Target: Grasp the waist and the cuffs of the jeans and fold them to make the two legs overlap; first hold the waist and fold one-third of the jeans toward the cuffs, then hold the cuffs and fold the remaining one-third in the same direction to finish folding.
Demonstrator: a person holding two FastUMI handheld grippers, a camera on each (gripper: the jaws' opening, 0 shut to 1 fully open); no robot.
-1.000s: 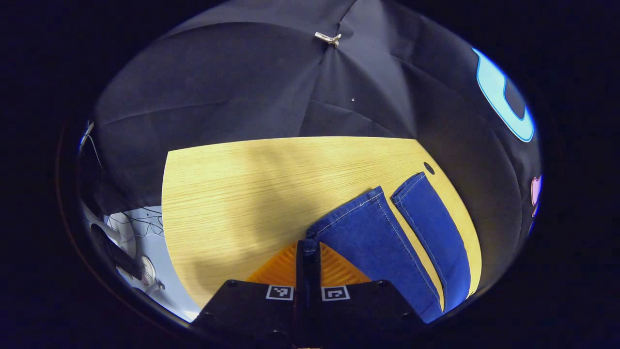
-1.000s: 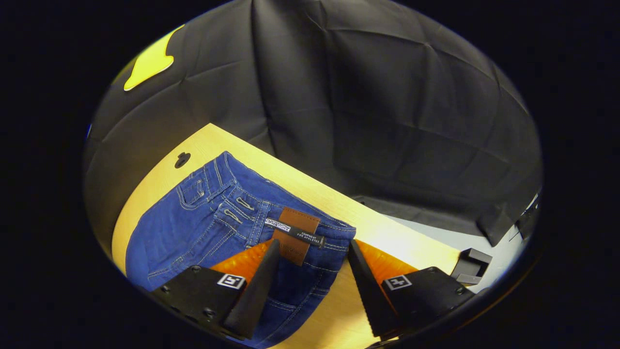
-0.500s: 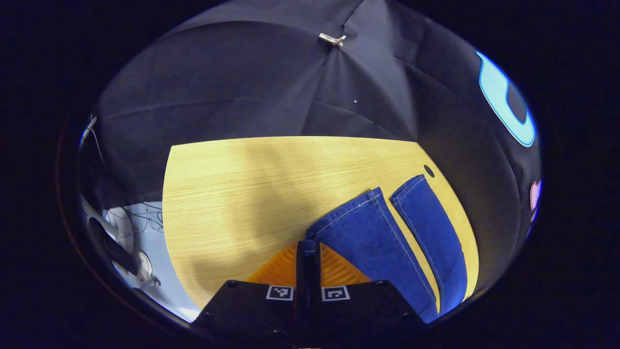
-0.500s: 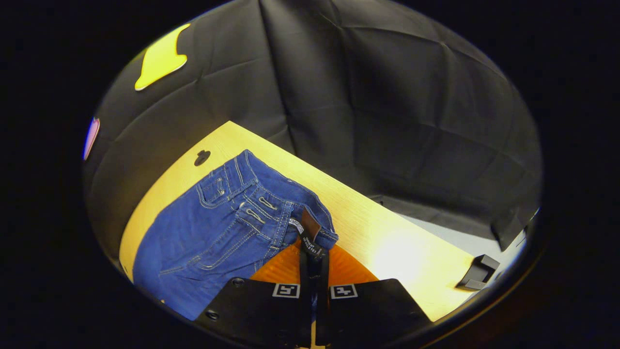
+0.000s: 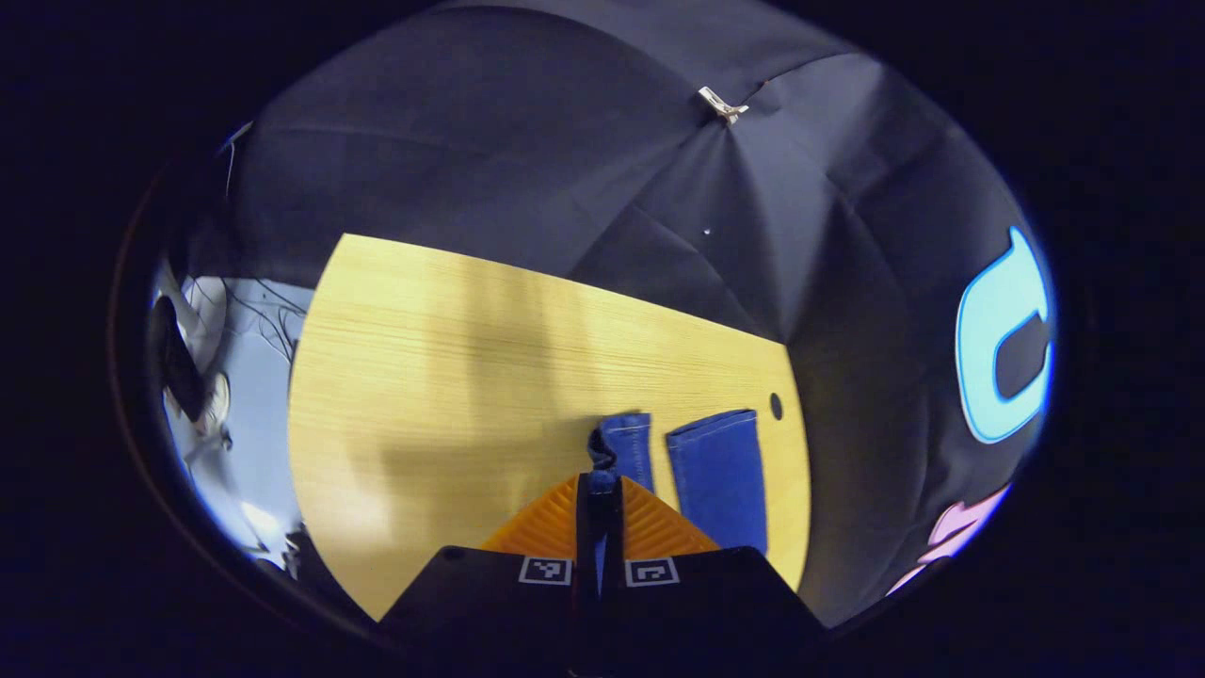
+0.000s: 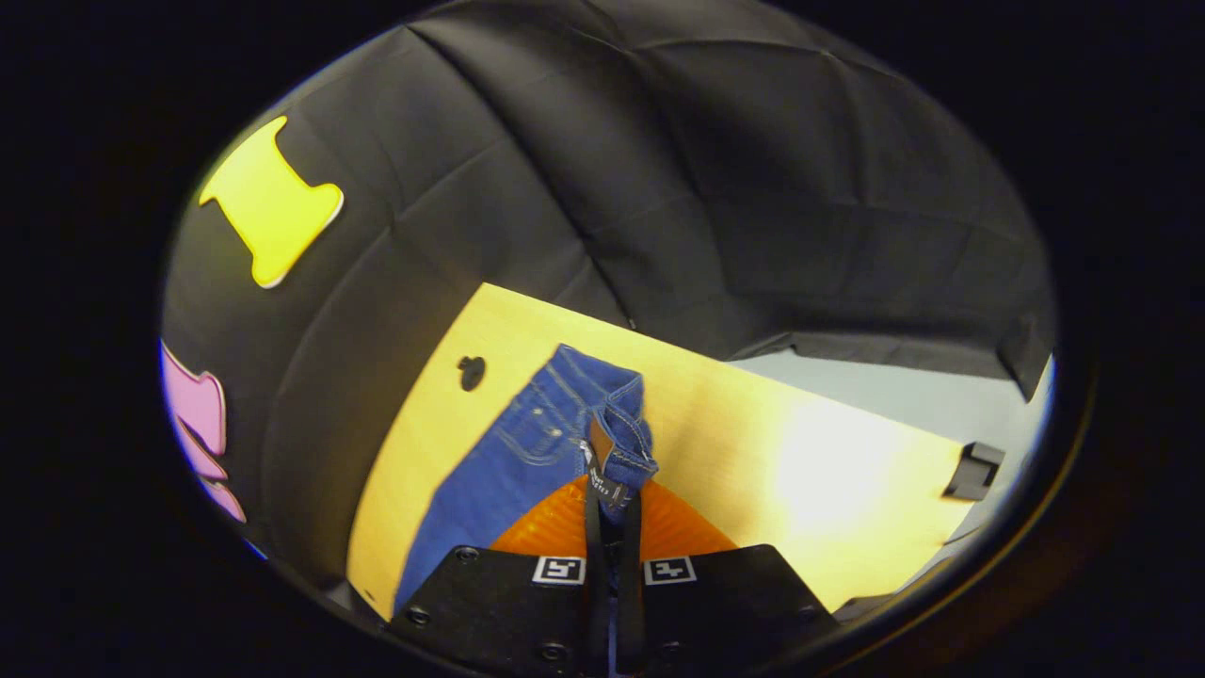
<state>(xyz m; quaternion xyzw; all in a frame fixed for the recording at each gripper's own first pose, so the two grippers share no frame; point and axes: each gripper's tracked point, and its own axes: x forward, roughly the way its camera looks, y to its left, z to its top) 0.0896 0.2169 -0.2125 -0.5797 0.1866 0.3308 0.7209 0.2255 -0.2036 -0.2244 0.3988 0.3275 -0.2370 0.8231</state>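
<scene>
Both grippers clamped on jeans (image 6: pixel 508 452) over the table (image 5: pixel 424 377): left gripper (image 5: pixel 598 485) pinching a cuff (image 5: pixel 621 443), right gripper (image 6: pixel 610 499) the waist (image 6: pixel 612 424). Looks like leg-overlap step; next, swing toward 2 o'clock onto the other leg (image 5: pixel 720 471).

**Table and load**

A light wood-grain table (image 5: pixel 452 377) with a dark round hole (image 5: pixel 776 406) near its 3 o'clock edge carries blue jeans (image 6: pixel 508 461). In the left gripper view, two cuffs (image 5: pixel 715 461) lie toward 4 o'clock, just beside the hole.
</scene>
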